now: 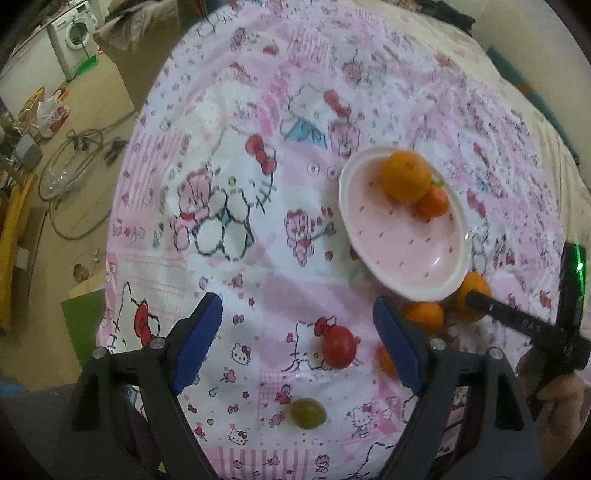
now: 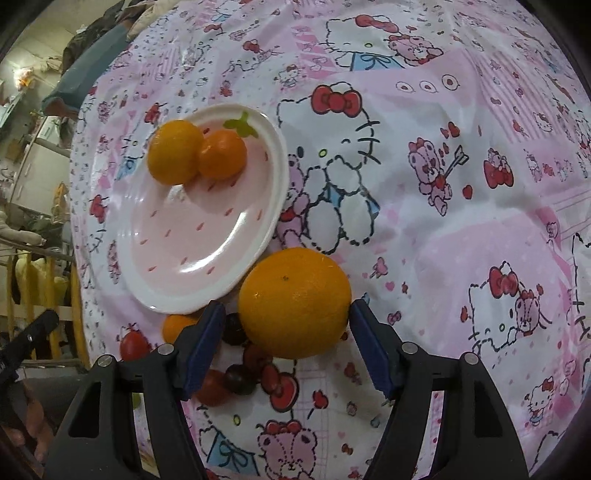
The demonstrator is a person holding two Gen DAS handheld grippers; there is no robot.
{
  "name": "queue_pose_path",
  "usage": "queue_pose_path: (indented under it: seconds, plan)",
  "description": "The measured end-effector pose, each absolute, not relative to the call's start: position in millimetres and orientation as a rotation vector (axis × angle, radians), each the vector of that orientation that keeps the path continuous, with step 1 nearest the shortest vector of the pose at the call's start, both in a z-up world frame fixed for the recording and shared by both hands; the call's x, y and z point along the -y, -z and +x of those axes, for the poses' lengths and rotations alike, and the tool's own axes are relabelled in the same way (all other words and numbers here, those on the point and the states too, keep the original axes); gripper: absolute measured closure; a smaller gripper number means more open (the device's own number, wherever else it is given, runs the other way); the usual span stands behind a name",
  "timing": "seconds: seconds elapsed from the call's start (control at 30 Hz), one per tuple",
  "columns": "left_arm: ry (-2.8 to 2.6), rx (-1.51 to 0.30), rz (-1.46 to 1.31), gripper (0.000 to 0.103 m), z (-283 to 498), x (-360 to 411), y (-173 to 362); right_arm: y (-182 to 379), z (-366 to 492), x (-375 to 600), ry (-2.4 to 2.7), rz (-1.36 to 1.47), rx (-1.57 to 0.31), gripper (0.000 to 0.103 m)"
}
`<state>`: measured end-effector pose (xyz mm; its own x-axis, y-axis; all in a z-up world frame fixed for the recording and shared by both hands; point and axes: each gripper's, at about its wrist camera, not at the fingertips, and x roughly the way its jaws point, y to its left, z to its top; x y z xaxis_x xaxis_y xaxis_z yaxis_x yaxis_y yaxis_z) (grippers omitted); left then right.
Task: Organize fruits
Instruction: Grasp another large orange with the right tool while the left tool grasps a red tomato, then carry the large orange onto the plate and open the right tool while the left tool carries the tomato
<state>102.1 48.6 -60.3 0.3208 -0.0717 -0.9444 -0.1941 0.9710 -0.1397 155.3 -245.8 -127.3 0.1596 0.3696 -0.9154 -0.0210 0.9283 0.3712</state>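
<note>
Two fruits [image 2: 195,153] sit together on the plate [image 2: 236,266]; an orange [image 2: 294,302] lies just beside its rim.

One plate [image 2: 184,240], four orange citrus fruits [image 2: 295,302], two red tomatoes [image 1: 338,347], two dark grapes [image 2: 240,378], one green grape [image 1: 307,408].

A pink cartoon-cat print cloth [image 1: 236,206] fills the frame. At upper left stands a white washing machine [image 1: 72,35]; cables [image 1: 79,147] lie coiled on the floor below it.
</note>
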Motion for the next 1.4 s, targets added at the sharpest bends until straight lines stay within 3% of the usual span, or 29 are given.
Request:
queue_pose_path:
  seconds: [0.33, 0.47, 0.63, 0.77, 1.4]
  plan:
    - [-0.011, -1.417, -0.184, 0.026, 105, -16, 109, 141, 159, 242, -0.308, 0.301, -1.428, 0.034]
    - [0.02, -1.469, -0.149, 0.052, 106, -1, 124, 139, 158, 236, -0.328, 0.275, -1.427, 0.039]
    - [0.034, -1.484, -0.146, 0.055, 110, 13, 132, 136, 156, 240, -0.338, 0.284, -1.423, 0.04]
    - [0.024, -1.499, -0.109, 0.076, 112, 18, 139, 134, 155, 243, -0.336, 0.283, -1.416, 0.04]
    - [0.029, -1.451, -0.114, 0.077, 108, 9, 126, 133, 155, 239, -0.333, 0.244, -1.41, 0.04]
